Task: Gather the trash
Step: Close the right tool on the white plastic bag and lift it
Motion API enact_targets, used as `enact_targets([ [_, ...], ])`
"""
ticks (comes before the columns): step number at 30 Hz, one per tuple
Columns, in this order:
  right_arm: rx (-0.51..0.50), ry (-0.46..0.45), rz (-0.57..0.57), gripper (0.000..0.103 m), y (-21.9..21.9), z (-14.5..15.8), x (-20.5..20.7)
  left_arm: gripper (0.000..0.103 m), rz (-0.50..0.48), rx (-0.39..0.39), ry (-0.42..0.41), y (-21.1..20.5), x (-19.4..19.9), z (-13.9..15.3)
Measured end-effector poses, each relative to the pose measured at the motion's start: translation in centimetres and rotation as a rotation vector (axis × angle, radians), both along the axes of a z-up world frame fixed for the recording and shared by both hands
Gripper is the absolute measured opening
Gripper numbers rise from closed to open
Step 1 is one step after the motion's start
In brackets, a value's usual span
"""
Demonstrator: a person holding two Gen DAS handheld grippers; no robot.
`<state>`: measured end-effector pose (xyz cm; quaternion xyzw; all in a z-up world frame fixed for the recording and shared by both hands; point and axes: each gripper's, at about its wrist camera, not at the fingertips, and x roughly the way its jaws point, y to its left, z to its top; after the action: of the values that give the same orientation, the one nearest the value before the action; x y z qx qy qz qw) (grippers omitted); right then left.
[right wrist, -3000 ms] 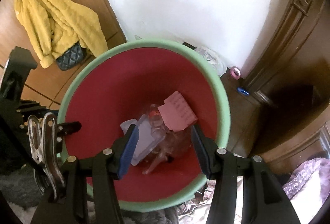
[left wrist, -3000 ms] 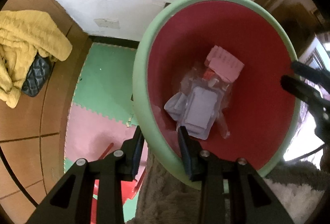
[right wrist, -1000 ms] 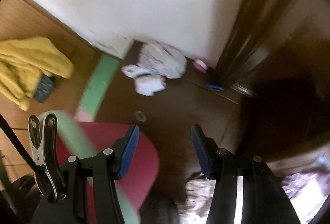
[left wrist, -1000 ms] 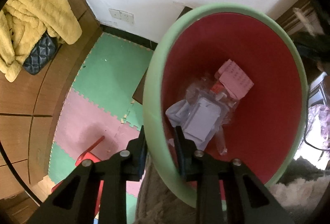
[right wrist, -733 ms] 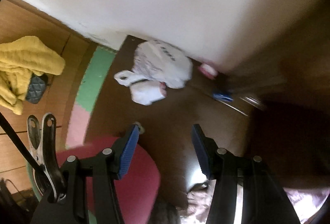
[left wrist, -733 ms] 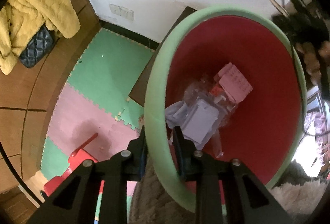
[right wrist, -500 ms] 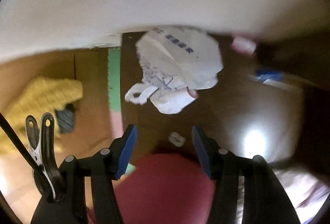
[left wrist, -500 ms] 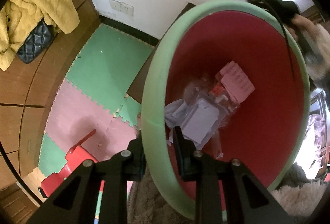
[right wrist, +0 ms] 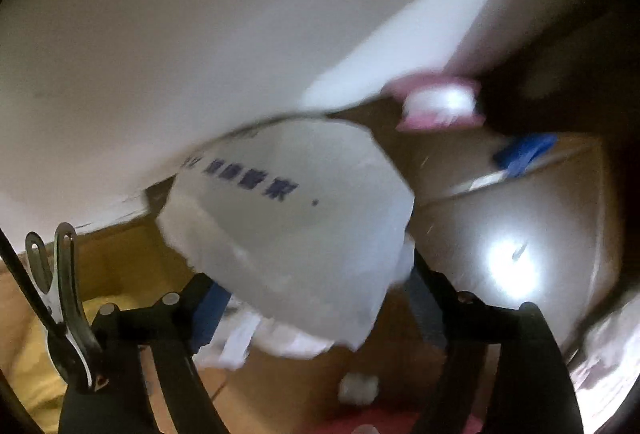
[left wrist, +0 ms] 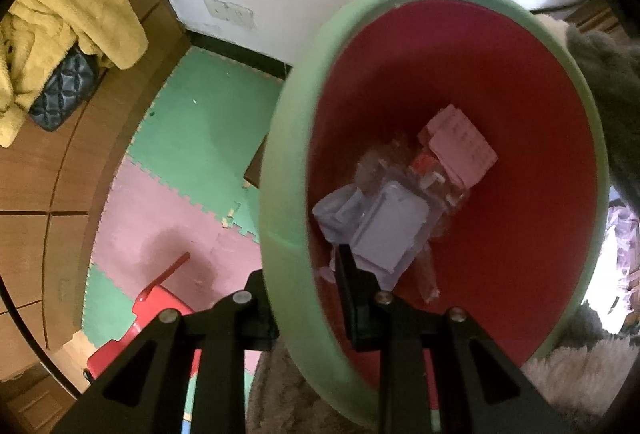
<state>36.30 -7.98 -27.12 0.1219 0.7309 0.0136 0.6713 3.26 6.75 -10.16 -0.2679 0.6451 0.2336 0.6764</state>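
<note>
A green bin point(left wrist: 288, 162) with a red inside holds a pink card point(left wrist: 460, 142), crumpled clear wrapping and a pale grey box point(left wrist: 392, 226). My left gripper point(left wrist: 304, 278) is shut on the bin's near rim, one finger outside and one inside. In the blurred right wrist view, a white plastic bag point(right wrist: 288, 218) with blue print lies on the brown floor at the foot of a white wall. My right gripper point(right wrist: 316, 298) points down over the bag. Its jaws are opening, with the bag's near end between the blue pads point(right wrist: 212, 302), which do not visibly press on it.
A pink tape roll point(right wrist: 440, 102), a blue item point(right wrist: 524, 150) and a small white wad point(right wrist: 358, 390) lie around the bag. Left of the bin are green and pink foam mats point(left wrist: 192, 138), a red plastic piece point(left wrist: 152, 310), a yellow garment point(left wrist: 60, 14) and a black quilted bag point(left wrist: 60, 90).
The right gripper swung away from the bin and dropped toward the white bag on the floor, its jaws spreading around it. The left gripper kept its hold on the bin rim.
</note>
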Motion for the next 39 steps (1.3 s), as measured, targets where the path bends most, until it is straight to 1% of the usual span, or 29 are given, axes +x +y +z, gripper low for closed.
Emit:
enact_targets([
  [2,-0.037,-0.013,0.015,0.088,0.3,-0.8,0.0,0.024,-0.009,-0.017,-0.002,-0.1,0.1,-0.3],
  [3,-0.034,-0.001,0.010,0.088,0.4,-1.6,0.0,0.024,-0.015,-0.013,0.004,-0.2,0.2,-0.4],
  [4,-0.027,0.006,0.002,0.094,0.4,-2.0,0.0,0.024,-0.022,-0.011,0.009,-0.2,0.2,-0.5],
  [5,-0.037,-0.008,-0.003,0.098,0.4,-2.1,-0.1,0.024,-0.025,-0.011,0.012,-0.3,0.2,-0.6],
  [6,-0.050,-0.027,-0.007,0.099,0.5,-2.2,-0.2,0.024,-0.025,-0.014,0.014,-0.3,0.1,-0.7],
  [8,-0.058,-0.035,-0.015,0.099,0.6,-2.2,-0.4,0.024,-0.017,-0.027,0.013,-0.2,0.0,-0.9],
  [12,-0.078,-0.031,-0.014,0.094,0.7,-2.1,-0.8,0.024,-0.026,-0.038,0.002,-0.2,0.2,-0.9],
  [15,-0.118,-0.022,-0.002,0.083,1.1,-2.0,-1.2,0.024,-0.044,-0.025,0.012,-0.5,0.5,-0.8],
  [17,-0.159,-0.021,0.004,0.066,1.4,-1.9,-1.4,0.024,-0.045,-0.029,0.011,-0.5,0.6,-0.8],
  [18,-0.180,-0.021,0.013,0.064,1.5,-1.8,-1.6,0.024,-0.043,-0.033,0.009,-0.4,0.5,-0.8],
  [19,-0.189,-0.021,0.021,0.058,1.6,-1.8,-1.6,0.024,-0.045,-0.036,0.007,-0.3,0.5,-0.8],
  [20,-0.196,-0.025,0.030,0.049,1.6,-1.7,-1.7,0.024,-0.053,-0.038,0.006,-0.3,0.4,-0.7],
  [22,-0.181,-0.054,0.061,0.038,2.4,-1.7,-1.9,0.024,-0.070,-0.037,0.005,-0.3,0.4,-0.6],
  [24,-0.163,-0.047,0.087,0.029,2.4,-1.7,-2.1,0.024,-0.093,-0.037,0.006,-0.4,0.5,-0.5],
  [25,-0.151,-0.037,0.081,0.022,2.3,-1.7,-2.2,0.024,-0.102,-0.037,0.006,-0.4,0.6,-0.6],
  [26,-0.140,-0.027,0.067,0.019,2.1,-1.8,-2.3,0.024,-0.111,-0.037,0.006,-0.4,0.7,-0.6],
  [27,-0.142,-0.017,0.042,0.019,1.8,-1.9,-2.5,0.024,-0.120,-0.040,0.006,-0.4,0.7,-0.5],
  [29,-0.141,-0.023,0.032,0.016,1.4,-1.9,-2.8,0.024,-0.125,-0.043,0.005,0.0,0.7,-0.6],
  [31,-0.142,-0.052,0.084,0.015,1.8,-1.5,-3.5,0.024,-0.128,-0.054,0.005,0.3,0.7,-0.6],
  [35,-0.159,-0.100,0.230,0.015,3.0,-0.1,-4.7,0.024,-0.144,-0.063,-0.002,0.6,0.9,-0.4],
  [39,-0.154,-0.164,0.325,0.015,3.3,3.2,-6.6,0.024,-0.147,-0.059,-0.025,0.8,1.3,0.0],
])
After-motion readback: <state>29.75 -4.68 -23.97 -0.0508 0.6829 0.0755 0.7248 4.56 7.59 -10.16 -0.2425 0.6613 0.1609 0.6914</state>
